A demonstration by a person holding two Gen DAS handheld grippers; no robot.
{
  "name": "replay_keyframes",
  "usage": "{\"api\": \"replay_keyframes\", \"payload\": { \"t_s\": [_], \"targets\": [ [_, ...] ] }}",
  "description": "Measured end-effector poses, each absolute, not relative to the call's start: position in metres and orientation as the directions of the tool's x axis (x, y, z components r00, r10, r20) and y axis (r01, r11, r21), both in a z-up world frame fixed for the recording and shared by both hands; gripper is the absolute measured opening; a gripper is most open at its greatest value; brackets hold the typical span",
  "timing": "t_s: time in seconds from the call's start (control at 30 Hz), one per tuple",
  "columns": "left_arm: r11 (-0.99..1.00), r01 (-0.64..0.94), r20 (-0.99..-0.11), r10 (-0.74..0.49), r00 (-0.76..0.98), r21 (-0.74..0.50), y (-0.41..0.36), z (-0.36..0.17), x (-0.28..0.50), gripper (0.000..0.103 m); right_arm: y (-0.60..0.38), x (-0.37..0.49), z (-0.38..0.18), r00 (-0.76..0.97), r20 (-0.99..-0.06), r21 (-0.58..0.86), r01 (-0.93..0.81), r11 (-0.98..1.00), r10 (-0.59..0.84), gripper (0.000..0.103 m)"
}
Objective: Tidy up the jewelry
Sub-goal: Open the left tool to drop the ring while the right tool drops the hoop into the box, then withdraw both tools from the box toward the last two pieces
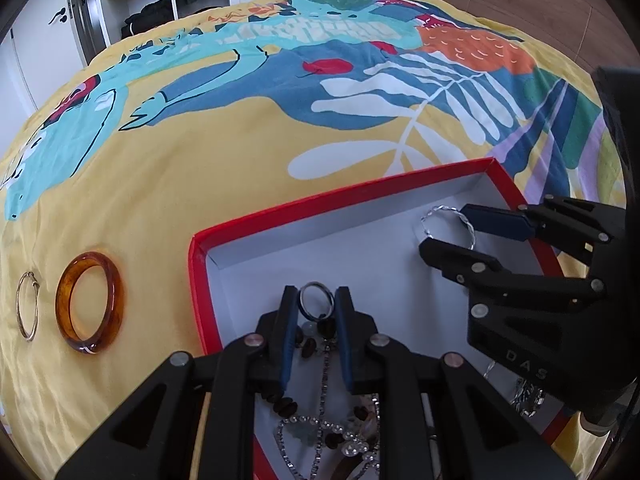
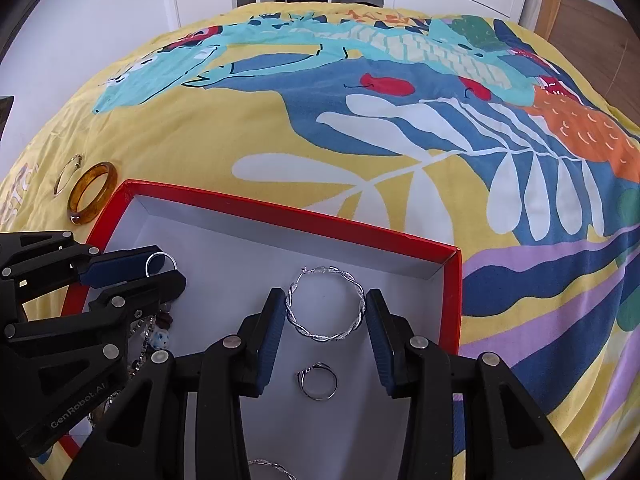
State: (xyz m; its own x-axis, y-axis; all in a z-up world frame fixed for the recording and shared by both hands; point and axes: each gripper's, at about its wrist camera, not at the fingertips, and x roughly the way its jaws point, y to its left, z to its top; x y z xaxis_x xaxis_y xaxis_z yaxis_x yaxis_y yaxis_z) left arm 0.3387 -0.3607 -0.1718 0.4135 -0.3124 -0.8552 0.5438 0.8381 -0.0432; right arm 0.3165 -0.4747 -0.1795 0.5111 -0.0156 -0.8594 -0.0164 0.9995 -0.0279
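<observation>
While the left gripper [image 1: 316, 304] was seen clenched on a dark ring [image 1: 317, 301] over the red box [image 1: 248, 216], seemingly for sorting, the right gripper [image 2: 325, 310] was shown grasping a twisted silver hoop [image 2: 326, 306] inside it.

Red-rimmed white box [image 2: 280, 210]; amber bangle [image 1: 89, 303]; yellow leaf-print bedspread [image 1: 224, 152]

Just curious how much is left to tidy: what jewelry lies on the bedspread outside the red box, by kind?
Amber bangle: 1
Thin metal hoop: 1
Total: 2
</observation>
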Motion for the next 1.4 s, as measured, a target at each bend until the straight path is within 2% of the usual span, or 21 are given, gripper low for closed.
{"api": "replay_keyframes", "payload": {
  "t_s": [0.13, 0.23, 0.57, 0.73, 0.97, 1.2, 1.27, 1.3, 1.33, 1.4],
  "targets": [
    [0.834, 0.551, -0.852, -0.310, 0.422, -0.031, -0.358, -0.170, 0.335, 0.019, -0.473, 0.313, -0.174, 0.523, -0.852, -0.023, -0.012, 1.000, -0.013, 0.040],
    [0.827, 0.560, -0.851, -0.327, 0.411, -0.047, -0.357, -0.166, 0.331, 0.027, -0.477, 0.308, -0.165, 0.540, -0.841, -0.011, 0.004, 1.000, -0.011, 0.042],
    [0.800, 0.598, -0.809, -0.376, 0.452, -0.037, -0.351, -0.111, 0.291, 0.028, -0.486, 0.263, -0.109, 0.609, -0.793, 0.031, 0.049, 0.998, -0.005, 0.046],
    [0.795, 0.607, -0.764, -0.391, 0.514, 0.002, -0.334, -0.061, 0.255, 0.028, -0.484, 0.223, -0.069, 0.658, -0.753, 0.063, 0.077, 0.995, -0.003, 0.053],
    [0.812, 0.579, -0.708, -0.368, 0.603, 0.072, -0.300, 0.001, 0.200, 0.028, -0.467, 0.160, -0.009, 0.740, -0.673, 0.110, 0.081, 0.991, 0.014, 0.069],
    [0.837, 0.537, -0.668, -0.341, 0.661, 0.105, -0.256, 0.040, 0.148, 0.028, -0.438, 0.106, 0.035, 0.789, -0.615, 0.103, 0.068, 0.992, 0.010, 0.072],
    [0.849, 0.518, -0.658, -0.331, 0.676, 0.105, -0.242, 0.049, 0.134, 0.033, -0.430, 0.092, 0.043, 0.797, -0.603, 0.105, 0.059, 0.993, 0.016, 0.073],
    [0.855, 0.507, -0.652, -0.326, 0.685, 0.106, -0.234, 0.053, 0.128, 0.043, -0.426, 0.085, 0.047, 0.802, -0.598, 0.104, 0.057, 0.993, 0.017, 0.073],
    [0.861, 0.496, -0.643, -0.319, 0.696, 0.109, -0.227, 0.057, 0.121, 0.047, -0.422, 0.079, 0.050, 0.806, -0.592, 0.104, 0.055, 0.993, 0.018, 0.073],
    [0.870, 0.480, -0.631, -0.311, 0.711, 0.112, -0.214, 0.064, 0.109, 0.047, -0.413, 0.067, 0.056, 0.812, -0.583, 0.108, 0.047, 0.993, 0.025, 0.074]
  ]
}}
